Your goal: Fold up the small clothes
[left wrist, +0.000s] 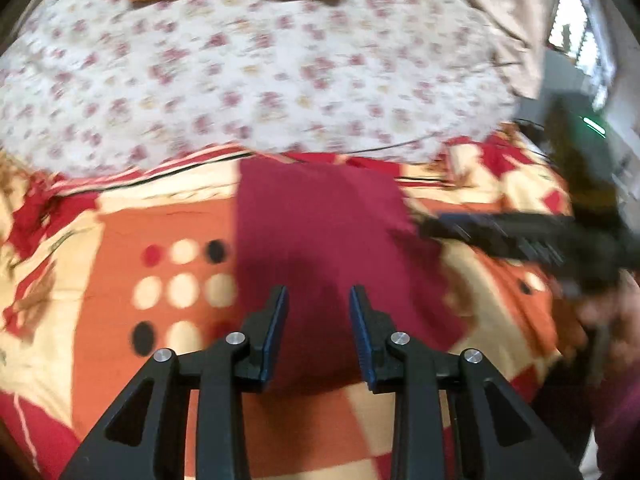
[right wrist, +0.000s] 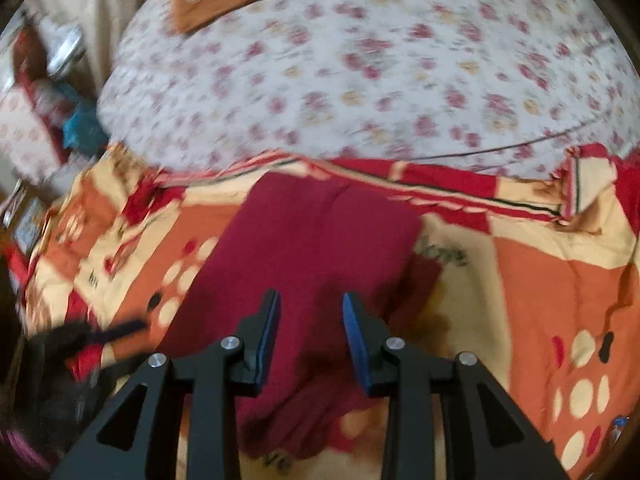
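We find nothing readable. Dark script-like marks are printed on the patterned blanket (right wrist: 560, 280), one patch just right of the maroon cloth (right wrist: 320, 248), another at the bottom edge of the right wrist view, both too blurred to make out. We see no labels, brands or numbers in either view.

— How does the left gripper (left wrist: 319, 300) stand?
— Its jaws are spread, with nothing between the blue pads (left wrist: 280, 320).
— And the right gripper (right wrist: 311, 306)?
— Parted the same way, holding nothing. From the left wrist camera it shows blurred at the right, reaching inward.
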